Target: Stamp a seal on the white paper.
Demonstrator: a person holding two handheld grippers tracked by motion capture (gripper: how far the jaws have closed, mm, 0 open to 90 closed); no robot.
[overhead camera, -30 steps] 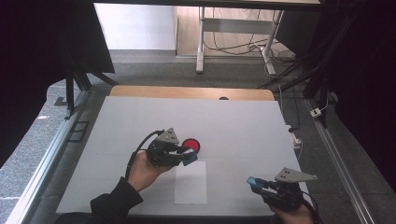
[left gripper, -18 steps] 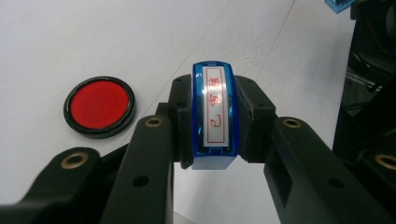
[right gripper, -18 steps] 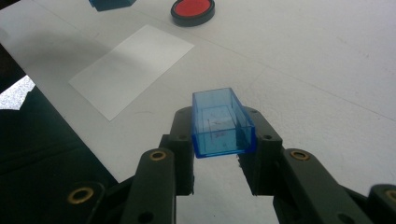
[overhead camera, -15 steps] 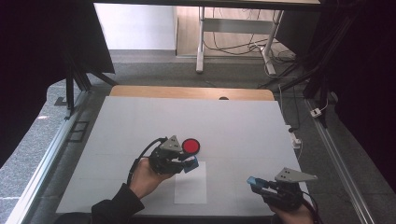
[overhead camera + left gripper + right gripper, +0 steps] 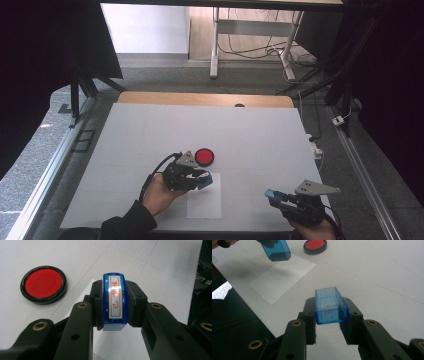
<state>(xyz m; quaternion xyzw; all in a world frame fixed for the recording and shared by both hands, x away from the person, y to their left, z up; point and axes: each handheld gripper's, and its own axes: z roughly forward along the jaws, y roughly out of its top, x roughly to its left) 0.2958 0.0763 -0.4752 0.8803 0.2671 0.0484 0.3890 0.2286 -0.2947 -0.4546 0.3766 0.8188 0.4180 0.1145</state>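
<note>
My left gripper (image 5: pixel 202 180) is shut on a blue stamp (image 5: pixel 114 301) whose white label bears red characters. The stamp hangs just above the far edge of a white sheet of paper (image 5: pixel 204 202). Close by on the table, just beyond the stamp, lies a round red ink pad (image 5: pixel 204 157) in a black rim. At the near right, my right gripper (image 5: pixel 273 196) is shut on the stamp's clear blue cap (image 5: pixel 330 306), open end toward the camera. The right gripper view takes in the stamp (image 5: pixel 276 250), the paper (image 5: pixel 282 275) and the ink pad (image 5: pixel 315 246) farther off.
The white table top (image 5: pixel 250 135) has a wooden strip along its far edge. Dark curtains flank both sides. A desk frame and cables stand on the floor beyond. A cable (image 5: pixel 155 172) trails from the left gripper.
My left hand has sunk and come toward the near edge, carrying the stamp from beside the ink pad to over the paper's far edge. The right hand has stayed put.
</note>
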